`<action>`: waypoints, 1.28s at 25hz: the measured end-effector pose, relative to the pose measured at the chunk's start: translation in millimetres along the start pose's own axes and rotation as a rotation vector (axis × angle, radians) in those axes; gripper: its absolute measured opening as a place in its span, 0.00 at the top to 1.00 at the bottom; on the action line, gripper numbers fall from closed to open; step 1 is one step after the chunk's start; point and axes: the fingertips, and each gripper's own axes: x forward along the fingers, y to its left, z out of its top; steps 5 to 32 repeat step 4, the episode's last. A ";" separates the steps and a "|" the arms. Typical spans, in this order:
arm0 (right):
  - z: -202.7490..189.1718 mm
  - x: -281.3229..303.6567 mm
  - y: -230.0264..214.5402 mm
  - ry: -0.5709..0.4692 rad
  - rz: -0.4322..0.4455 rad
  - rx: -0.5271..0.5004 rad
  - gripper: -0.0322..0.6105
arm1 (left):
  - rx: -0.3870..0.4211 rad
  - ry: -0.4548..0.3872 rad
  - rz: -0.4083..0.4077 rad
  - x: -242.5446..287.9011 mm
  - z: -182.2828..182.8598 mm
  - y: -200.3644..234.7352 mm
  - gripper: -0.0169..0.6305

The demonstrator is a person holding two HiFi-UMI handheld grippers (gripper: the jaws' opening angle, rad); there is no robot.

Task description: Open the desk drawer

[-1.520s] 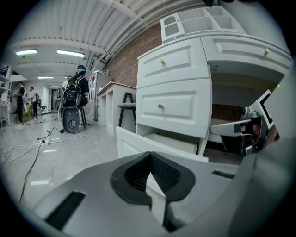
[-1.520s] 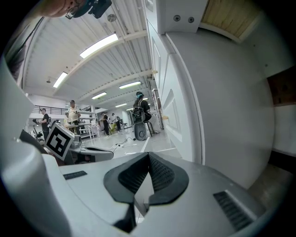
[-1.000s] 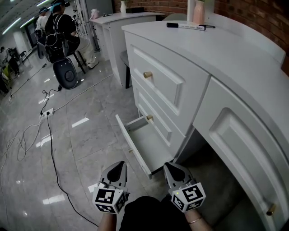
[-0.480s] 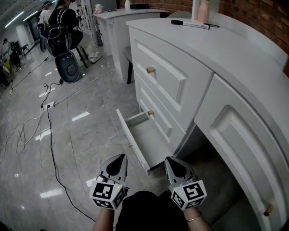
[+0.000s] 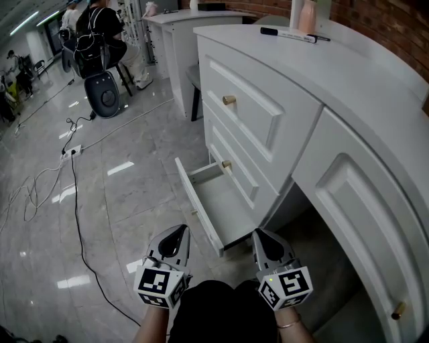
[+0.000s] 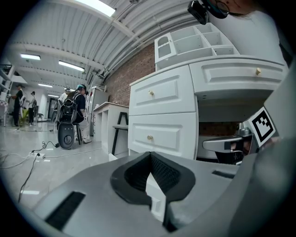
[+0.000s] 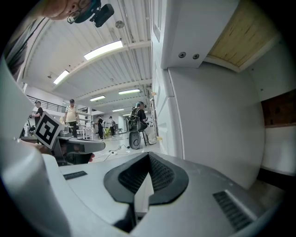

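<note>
The white desk [image 5: 348, 74] has three stacked drawers. The top drawer [image 5: 255, 110] and the middle one [image 5: 236, 173] are closed, each with a brass knob. The bottom drawer [image 5: 209, 209] stands pulled out over the floor, and its inside looks empty. My left gripper [image 5: 179, 232] is shut and holds nothing, just short of the open drawer's near corner. My right gripper [image 5: 259, 234] is shut too and empty, to the right of that drawer by the kneehole. In the left gripper view the left gripper [image 6: 150, 159] points at the drawer fronts [image 6: 162, 134]. The right gripper [image 7: 149, 158] points along the desk's side panel [image 7: 212, 125].
A black marker [image 5: 288, 35] and a pink container [image 5: 308, 13] sit on the desktop. Cables [image 5: 74, 201] and a power strip [image 5: 72, 150] lie on the glossy floor at left. A seated person [image 5: 97, 37] and a second white desk [image 5: 167, 27] are at the back. A cabinet door [image 5: 362, 221] is at right.
The head view has drifted slightly, so the desk sits a little lower and further right. Both grippers stay shut at about the same spots, and the bottom drawer stays out.
</note>
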 end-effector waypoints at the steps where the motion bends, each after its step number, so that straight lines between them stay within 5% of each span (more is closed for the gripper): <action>1: 0.9 -1.0 0.3 -0.004 -0.002 0.003 0.95 | 0.001 0.000 -0.001 -0.9 0.6 0.6 0.96; 32: 2.7 -5.1 1.2 -0.013 -0.008 0.010 0.94 | 0.002 0.001 -0.003 -3.8 1.9 2.1 0.96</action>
